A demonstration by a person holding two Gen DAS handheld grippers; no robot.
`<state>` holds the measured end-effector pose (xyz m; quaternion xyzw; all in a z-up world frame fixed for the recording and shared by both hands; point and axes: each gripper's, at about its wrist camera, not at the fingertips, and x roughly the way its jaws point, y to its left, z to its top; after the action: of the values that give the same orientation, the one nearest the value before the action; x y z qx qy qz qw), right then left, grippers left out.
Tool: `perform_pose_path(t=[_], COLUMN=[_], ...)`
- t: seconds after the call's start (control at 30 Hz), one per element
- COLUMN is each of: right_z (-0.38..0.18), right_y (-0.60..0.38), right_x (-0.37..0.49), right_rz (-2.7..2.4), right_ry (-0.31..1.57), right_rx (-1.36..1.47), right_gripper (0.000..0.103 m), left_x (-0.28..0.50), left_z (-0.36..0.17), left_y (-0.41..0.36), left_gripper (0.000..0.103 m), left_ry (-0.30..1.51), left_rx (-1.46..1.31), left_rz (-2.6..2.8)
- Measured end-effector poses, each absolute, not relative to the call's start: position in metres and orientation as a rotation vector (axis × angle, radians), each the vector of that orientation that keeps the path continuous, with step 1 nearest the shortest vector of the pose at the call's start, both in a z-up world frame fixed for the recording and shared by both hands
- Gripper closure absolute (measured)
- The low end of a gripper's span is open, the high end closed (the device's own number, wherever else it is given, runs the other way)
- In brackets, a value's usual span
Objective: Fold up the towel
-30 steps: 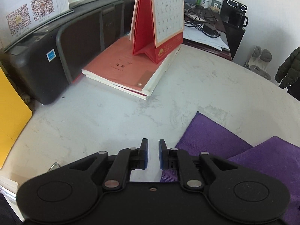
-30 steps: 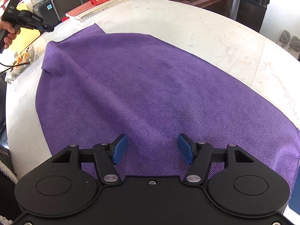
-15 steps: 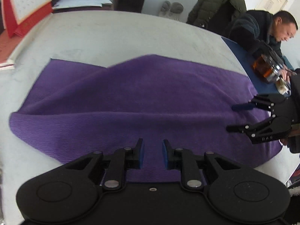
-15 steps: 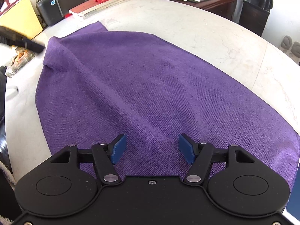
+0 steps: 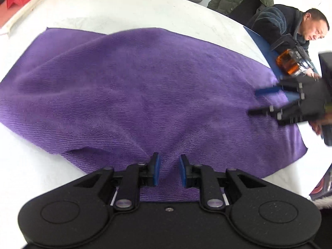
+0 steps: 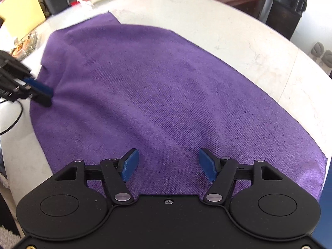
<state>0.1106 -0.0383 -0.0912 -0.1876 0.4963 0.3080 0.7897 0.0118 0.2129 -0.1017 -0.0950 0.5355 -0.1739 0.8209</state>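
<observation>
The left gripper [image 5: 168, 170] is standing with narrowly parted jaws straddling a raised ridge of the purple microfibre towel [image 5: 145, 95], possibly pinching it. The towel is lying on the pale marble table [image 6: 238, 41], its long axis running left to right; soft, light and limp, it is best gripped at edges. The right gripper [image 6: 169, 165] is hovering wide open, holding nothing.
</observation>
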Motion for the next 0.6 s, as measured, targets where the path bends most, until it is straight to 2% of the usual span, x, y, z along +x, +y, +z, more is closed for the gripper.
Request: perform_pose_path(t=[0.13,0.3,0.47,0.6], right_z=[-0.051,-0.012,-0.034,-0.074], right_y=[-0.015,0.067,0.163,0.216], right_x=[0.138,0.188,0.227,0.247], right_rz=[0.745,0.931,1.061,1.109], right_ry=[0.989,0.827,0.776,0.830], right_rx=[-0.359,-0.367,-0.478,-0.534], right_gripper=[0.039,0.039,0.043,0.046], left_x=[0.014,0.015,0.017,0.019], left_z=[-0.101,-0.101,-0.102,-0.101], left_y=[0.220,0.224,0.230,0.231], left_gripper=[0.085,0.085,0.085,0.085], left_ry=[1.143,1.134,1.145,1.153], left_rx=[-0.234,-0.230,-0.244,-0.232], left_rz=[-0.381,-0.397,-0.421,-0.443])
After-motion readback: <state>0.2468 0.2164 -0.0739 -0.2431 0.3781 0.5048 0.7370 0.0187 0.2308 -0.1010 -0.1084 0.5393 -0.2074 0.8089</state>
